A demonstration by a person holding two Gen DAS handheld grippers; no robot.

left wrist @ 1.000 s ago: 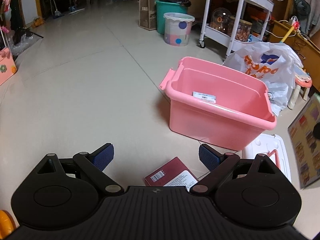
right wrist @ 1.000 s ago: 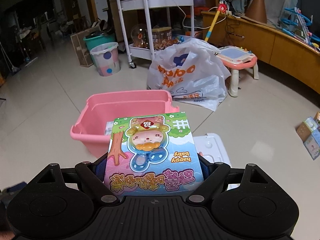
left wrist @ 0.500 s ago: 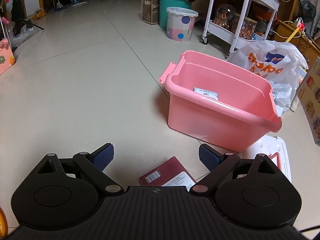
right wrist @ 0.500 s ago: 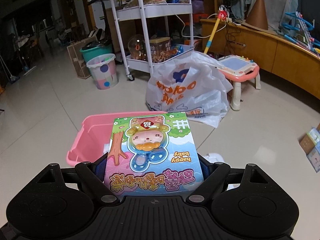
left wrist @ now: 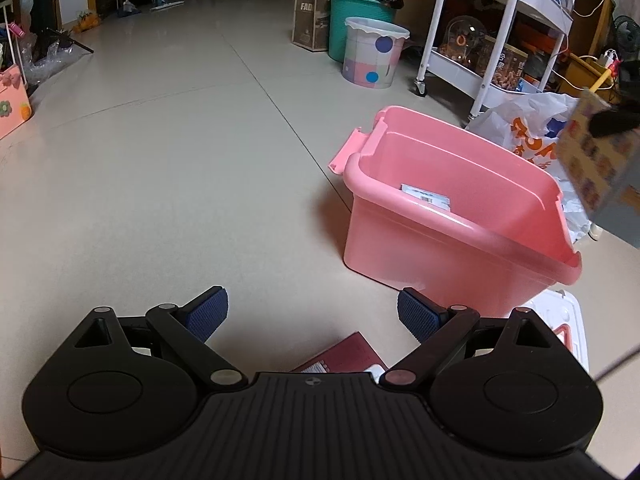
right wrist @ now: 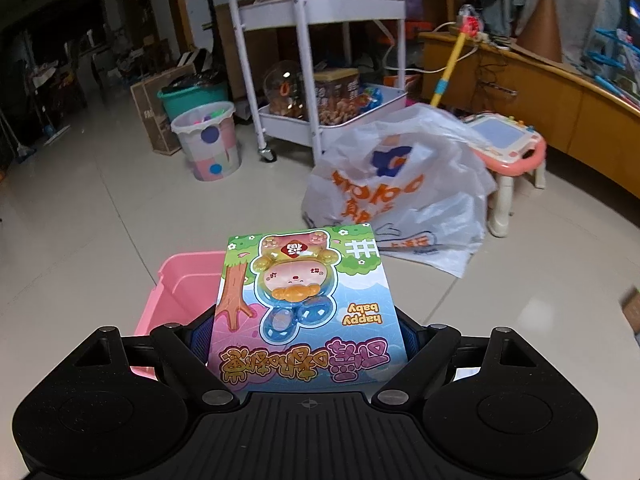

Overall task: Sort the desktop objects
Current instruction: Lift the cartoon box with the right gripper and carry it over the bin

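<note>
Between your right gripper's [right wrist: 306,334] closed pads sits the colourful flat cardboard toy box [right wrist: 306,308], carried over the near edge of the pink plastic storage bin [right wrist: 188,284] just ahead and below. You seem mid-delivery: next, move forward over the opening, then release. Its upside-down print reads "happy baby" among Chinese characters. Your left gripper [left wrist: 312,314] hangs spread and empty above a dark red flat box [left wrist: 340,358]. "FAD" marks a distant brown carton [left wrist: 310,20].
</note>
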